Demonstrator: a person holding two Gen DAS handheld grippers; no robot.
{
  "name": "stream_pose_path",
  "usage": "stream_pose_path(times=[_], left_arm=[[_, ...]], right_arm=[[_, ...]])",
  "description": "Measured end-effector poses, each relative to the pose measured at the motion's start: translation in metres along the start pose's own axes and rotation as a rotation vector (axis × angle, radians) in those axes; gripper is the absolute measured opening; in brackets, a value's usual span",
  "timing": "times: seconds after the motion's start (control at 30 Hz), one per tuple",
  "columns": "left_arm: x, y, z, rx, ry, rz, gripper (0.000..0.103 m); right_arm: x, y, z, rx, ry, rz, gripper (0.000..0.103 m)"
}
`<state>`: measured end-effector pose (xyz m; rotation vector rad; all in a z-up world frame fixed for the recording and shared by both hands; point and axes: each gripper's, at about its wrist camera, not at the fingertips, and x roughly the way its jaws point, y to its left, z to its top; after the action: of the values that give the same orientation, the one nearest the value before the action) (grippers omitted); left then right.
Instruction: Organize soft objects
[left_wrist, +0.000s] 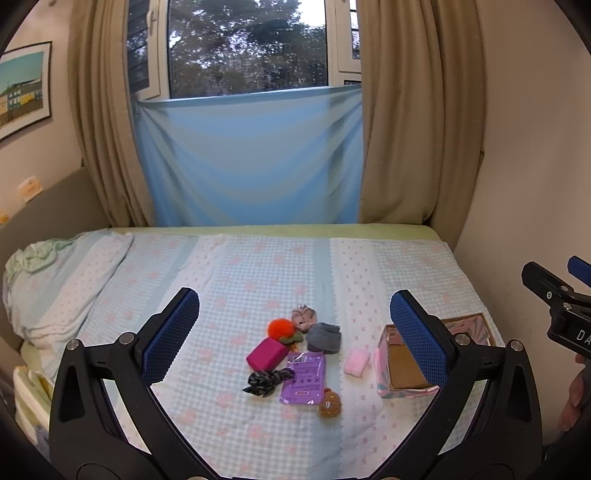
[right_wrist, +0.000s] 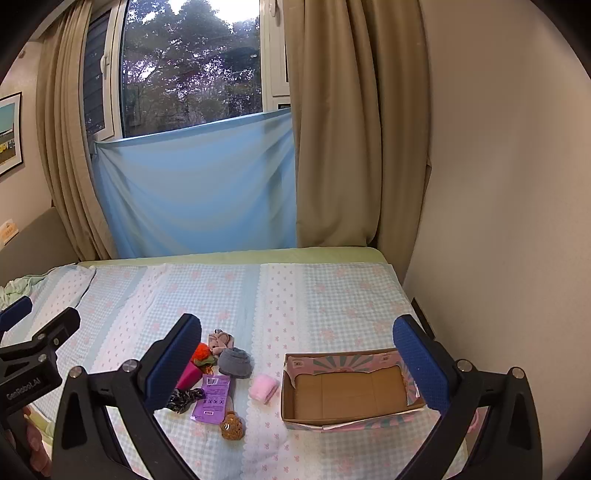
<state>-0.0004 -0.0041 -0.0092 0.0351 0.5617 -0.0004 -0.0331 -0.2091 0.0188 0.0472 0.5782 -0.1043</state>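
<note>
Left claw (left_wrist: 294, 332) wide open, nothing between the blue pads, held above the bed (left_wrist: 258, 266). Right claw (right_wrist: 297, 360) likewise spread wide, nothing gripped, also above the bed. Soft things clustered mid-bed on the checked cover: orange pompom (left_wrist: 279, 328), pink-grey scrunchie (left_wrist: 303, 317) just behind it, grey knit piece (left_wrist: 324, 337) to the right, magenta block (left_wrist: 266, 353) touching the pompom's green leaves. Purple packet (left_wrist: 303, 376) in front of the grey piece; dark patterned scrunchie (left_wrist: 266, 381) against its left edge; small brown bear (left_wrist: 329, 403) at its near right corner. Pale pink fluffy roll (left_wrist: 357, 362) apart from the cluster, between packet and box. Cardboard box (right_wrist: 351, 387) open-topped at the right, near the wall, brown floor bare, pink-and-teal patterned sides. Pillow (left_wrist: 55, 280) at far left of bed. Blue sheet (left_wrist: 251, 158) hung across lower window between beige curtains (left_wrist: 417, 110).
</note>
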Motion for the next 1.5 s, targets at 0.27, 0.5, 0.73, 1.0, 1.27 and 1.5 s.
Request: stream_pose_path(times=[0.27, 0.5, 0.73, 1.0, 1.27, 1.5], left_arm=[[0.004, 0.0039, -0.0004, -0.014, 0.01, 0.007, 0.103], [0.0048, 0.0023, 0.0007, -0.011, 0.019, 0.012, 0.103], [0.0038, 0.0027, 0.0023, -0.011, 0.016, 0.015, 0.103], [0.0064, 0.0012, 0.0039, -0.003, 0.019, 0.02, 0.103], [0.0071, 0.0004, 0.0044, -0.004, 0.022, 0.015, 0.103], [0.0088, -0.0001, 0.0044, -0.002, 0.026, 0.01, 0.103]], right_arm=[[0.0033, 0.0027, -0.0023, -0.007, 0.008, 0.003, 0.103], [0.0057, 0.0036, -0.0024, 0.001, 0.013, 0.015, 0.103], [0.0052, 0.006, -0.0022, -0.005, 0.013, 0.021, 0.103], [0.0067, 0.0061, -0.0021, -0.004, 0.014, 0.027, 0.103], [0.008, 0.0059, -0.0002, -0.003, 0.019, 0.03, 0.103], [0.0084, 0.0032, 0.0007, 0.001, 0.019, 0.027, 0.103]])
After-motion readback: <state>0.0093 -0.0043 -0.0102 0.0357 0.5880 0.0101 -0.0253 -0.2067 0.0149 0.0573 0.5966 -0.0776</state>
